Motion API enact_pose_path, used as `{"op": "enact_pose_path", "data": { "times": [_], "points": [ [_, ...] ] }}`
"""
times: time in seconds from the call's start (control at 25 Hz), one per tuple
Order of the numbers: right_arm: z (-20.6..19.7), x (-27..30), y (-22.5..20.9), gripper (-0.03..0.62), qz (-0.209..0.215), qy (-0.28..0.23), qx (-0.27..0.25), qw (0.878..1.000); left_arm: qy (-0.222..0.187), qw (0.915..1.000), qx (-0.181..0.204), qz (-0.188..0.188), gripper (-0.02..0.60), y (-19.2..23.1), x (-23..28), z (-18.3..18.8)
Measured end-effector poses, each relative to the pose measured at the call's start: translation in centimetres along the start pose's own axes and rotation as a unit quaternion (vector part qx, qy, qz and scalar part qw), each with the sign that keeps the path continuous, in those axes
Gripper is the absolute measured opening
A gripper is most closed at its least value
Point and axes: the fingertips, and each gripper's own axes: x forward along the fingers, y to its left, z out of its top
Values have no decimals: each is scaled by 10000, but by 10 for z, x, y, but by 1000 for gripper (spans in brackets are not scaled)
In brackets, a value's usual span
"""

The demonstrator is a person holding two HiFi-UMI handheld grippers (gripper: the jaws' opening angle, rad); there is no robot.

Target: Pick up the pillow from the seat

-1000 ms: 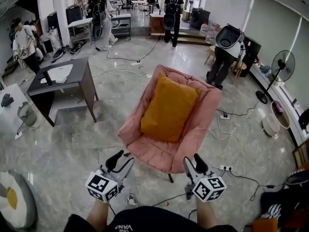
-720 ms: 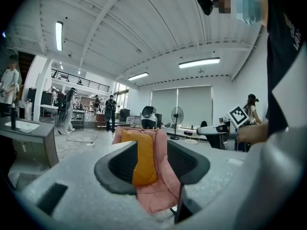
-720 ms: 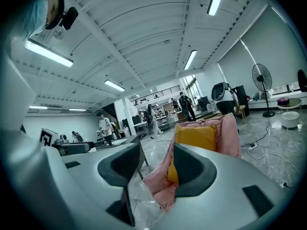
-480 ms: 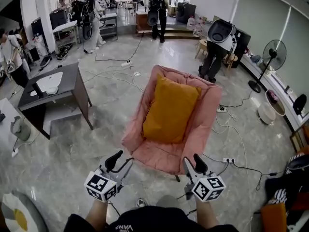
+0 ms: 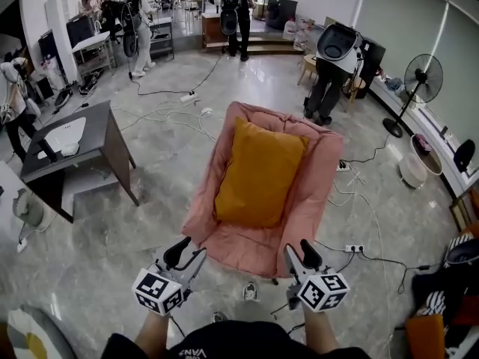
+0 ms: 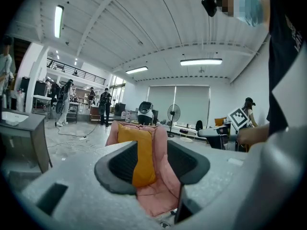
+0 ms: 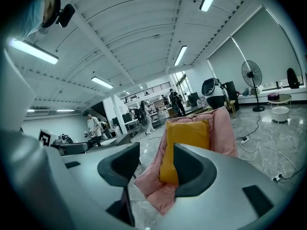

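I find the pillow (image 5: 260, 174) on the seat (image 5: 248, 242), long axis 12-to-6, at 1 o'clock from the left hand-held gripper (image 5: 191, 247), 11 o'clock from the right hand-held gripper (image 5: 298, 247), both half-open, empty, equally near.

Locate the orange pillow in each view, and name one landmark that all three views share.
Head view: pillow at centre, on the pink chair.
Left gripper view: pillow at centre, seen past the open jaws.
Right gripper view: pillow at centre, past the jaws.
Shared landmark: the standing fan.
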Motion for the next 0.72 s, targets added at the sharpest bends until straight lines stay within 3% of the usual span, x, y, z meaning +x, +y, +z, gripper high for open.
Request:
{"op": "enact_pose_path", "data": {
  "times": [0.44,0.72],
  "points": [
    [51,66,-80,207,132,-10,-143,9998,-117,9998,78,103,189,10,106,28],
    [54,88,-124,206,236,168,-152,9995,-106,9996,-22,267,189,9,154,25]
  ]
}}
